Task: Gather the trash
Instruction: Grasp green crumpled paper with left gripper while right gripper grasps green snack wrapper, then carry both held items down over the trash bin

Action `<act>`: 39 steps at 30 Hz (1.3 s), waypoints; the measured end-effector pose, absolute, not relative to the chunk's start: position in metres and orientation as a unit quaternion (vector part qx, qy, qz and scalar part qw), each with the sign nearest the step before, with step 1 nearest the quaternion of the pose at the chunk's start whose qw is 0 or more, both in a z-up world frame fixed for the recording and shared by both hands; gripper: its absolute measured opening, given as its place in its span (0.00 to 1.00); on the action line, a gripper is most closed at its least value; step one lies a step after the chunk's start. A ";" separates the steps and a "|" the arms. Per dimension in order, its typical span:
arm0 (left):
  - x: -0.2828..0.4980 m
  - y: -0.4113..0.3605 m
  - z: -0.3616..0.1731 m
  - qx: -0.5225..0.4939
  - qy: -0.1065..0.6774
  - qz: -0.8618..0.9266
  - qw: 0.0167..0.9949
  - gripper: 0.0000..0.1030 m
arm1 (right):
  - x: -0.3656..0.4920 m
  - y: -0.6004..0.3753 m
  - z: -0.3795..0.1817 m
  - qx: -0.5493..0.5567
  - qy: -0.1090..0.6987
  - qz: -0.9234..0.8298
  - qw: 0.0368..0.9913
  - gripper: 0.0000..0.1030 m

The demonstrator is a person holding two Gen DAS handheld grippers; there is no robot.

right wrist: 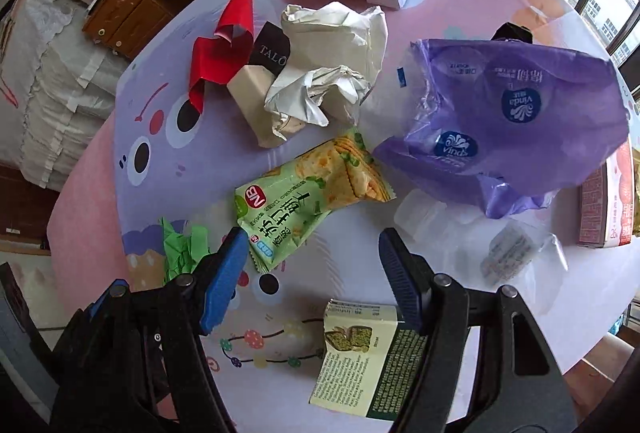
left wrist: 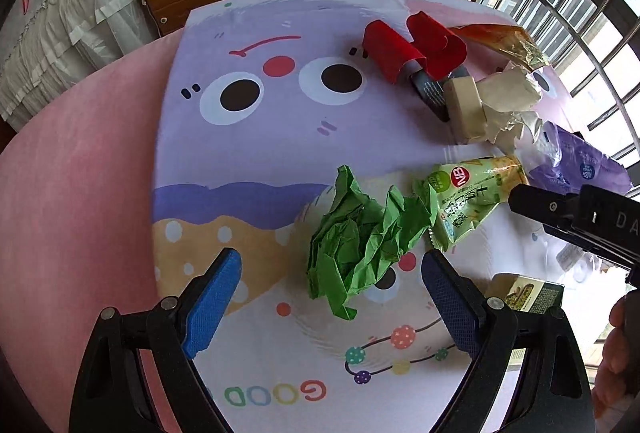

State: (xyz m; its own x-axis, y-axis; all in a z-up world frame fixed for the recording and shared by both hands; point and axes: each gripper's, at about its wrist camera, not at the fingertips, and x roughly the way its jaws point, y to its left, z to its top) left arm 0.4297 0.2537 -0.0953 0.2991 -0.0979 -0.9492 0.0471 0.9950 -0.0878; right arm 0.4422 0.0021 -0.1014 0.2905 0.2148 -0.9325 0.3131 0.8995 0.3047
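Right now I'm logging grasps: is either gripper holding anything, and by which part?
Nothing is held. The left gripper and right gripper are both open above the table.

"Vinda" on purple bag (right wrist: 520, 121)

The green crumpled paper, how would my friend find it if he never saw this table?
Look at the cartoon tablecloth, near its front edge. The green crumpled paper lies beside a green snack packet. The packet is smooth and printed; the paper is plain and scrunched.
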 end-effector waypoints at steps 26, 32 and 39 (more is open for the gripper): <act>0.444 0.245 -0.113 -0.035 0.602 -0.071 0.795 0.33 | 0.449 0.032 -0.142 0.207 0.595 -0.035 0.776 0.10; 0.397 0.250 -0.069 -0.043 0.579 -0.052 0.813 0.33 | 0.396 0.027 -0.084 0.195 0.560 0.036 0.804 0.09; 0.292 0.213 -0.019 -0.057 0.541 -0.040 0.838 0.33 | 0.313 -0.030 -0.015 0.155 0.518 0.113 0.834 0.09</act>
